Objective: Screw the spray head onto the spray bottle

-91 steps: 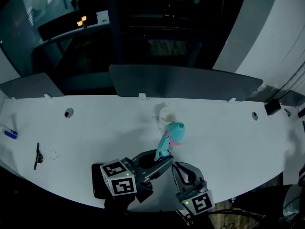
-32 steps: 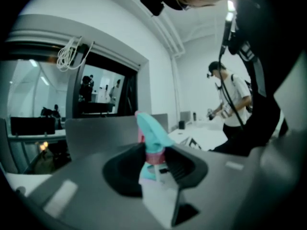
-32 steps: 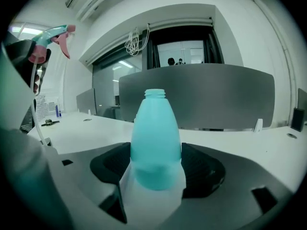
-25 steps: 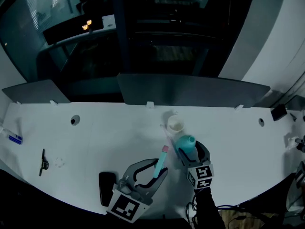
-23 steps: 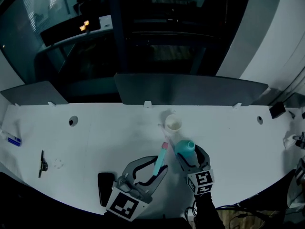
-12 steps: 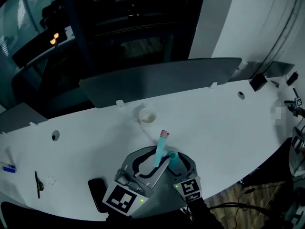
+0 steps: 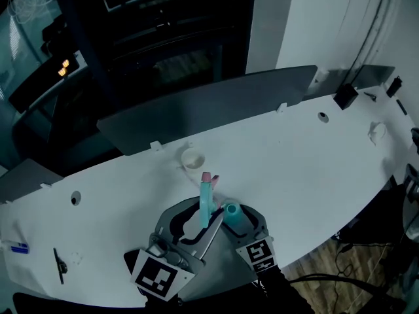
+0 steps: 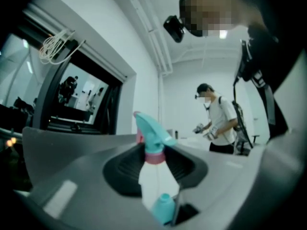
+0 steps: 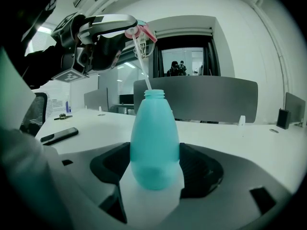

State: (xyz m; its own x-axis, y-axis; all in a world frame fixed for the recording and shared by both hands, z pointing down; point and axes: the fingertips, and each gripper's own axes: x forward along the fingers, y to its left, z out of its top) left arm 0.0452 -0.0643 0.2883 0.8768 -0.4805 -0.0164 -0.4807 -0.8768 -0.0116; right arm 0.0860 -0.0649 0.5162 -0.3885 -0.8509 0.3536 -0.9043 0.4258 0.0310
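A teal spray bottle (image 9: 154, 138) with an uncapped mouth stands upright between the jaws of my right gripper (image 7: 237, 220), which is shut on its lower body. My left gripper (image 7: 200, 216) is shut on the spray head (image 8: 151, 140), which is teal with a pink collar and trigger. In the right gripper view the spray head (image 9: 140, 31) hangs up and to the left of the bottle, and its thin dip tube (image 9: 144, 73) slants down to the bottle's mouth. Whether the tube's tip is inside the mouth I cannot tell. In the head view, spray head (image 7: 207, 198) and bottle (image 7: 232, 216) sit side by side.
A small white cup (image 7: 192, 157) stands on the white table (image 7: 308, 156) just beyond the grippers. A dark phone (image 9: 60, 135) lies to the left, and a pen (image 7: 59, 263) near the left edge. A grey divider panel (image 7: 209, 106) lines the table's far side. A person (image 8: 218, 123) stands in the background.
The right gripper has drawn the bottle back from near the cup, and the left has brought the spray head up beside it. The head camera has swung right.
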